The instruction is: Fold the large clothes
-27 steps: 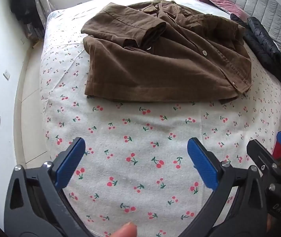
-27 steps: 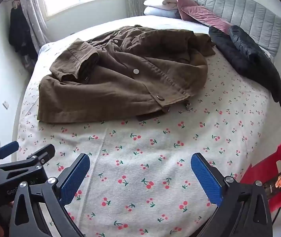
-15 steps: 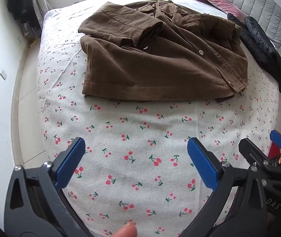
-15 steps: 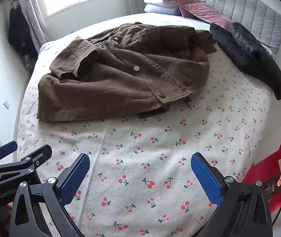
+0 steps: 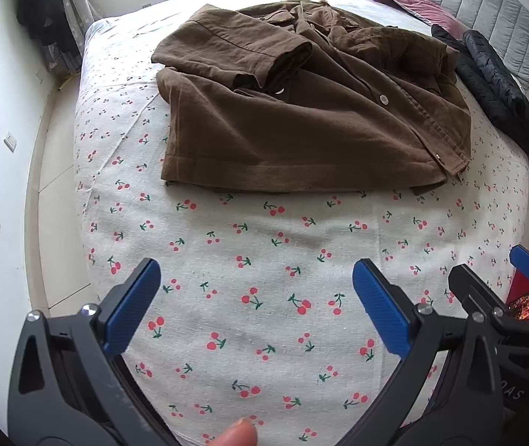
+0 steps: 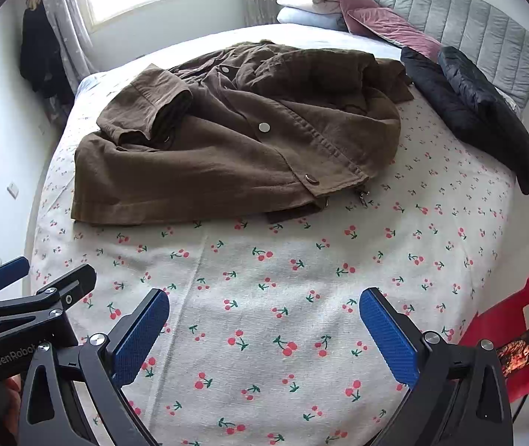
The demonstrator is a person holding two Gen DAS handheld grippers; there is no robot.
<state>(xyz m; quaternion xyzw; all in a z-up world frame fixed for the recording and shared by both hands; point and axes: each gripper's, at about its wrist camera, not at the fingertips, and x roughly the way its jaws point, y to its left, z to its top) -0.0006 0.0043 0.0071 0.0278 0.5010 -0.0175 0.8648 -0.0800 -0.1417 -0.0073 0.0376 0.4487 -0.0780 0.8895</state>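
Observation:
A large brown button-up jacket (image 5: 312,111) lies partly folded on the bed, one sleeve laid over its front; it also shows in the right wrist view (image 6: 234,141). My left gripper (image 5: 257,290) is open and empty, held above the cherry-print sheet short of the jacket's hem. My right gripper (image 6: 264,319) is open and empty, also over the sheet near the bed's front edge. The right gripper's fingers show at the right of the left wrist view (image 5: 487,297); the left gripper's fingers show at the left of the right wrist view (image 6: 41,290).
A black puffer jacket (image 6: 480,111) lies along the bed's right side. Pillows (image 6: 323,7) and a grey headboard (image 6: 450,15) are at the far end. A red chair (image 6: 524,334) stands at the right. The floor and wall lie left of the bed (image 5: 123,148).
Both grippers have drifted slightly; the jacket sits a little lower and closer in the right wrist view. Both stay open and empty.

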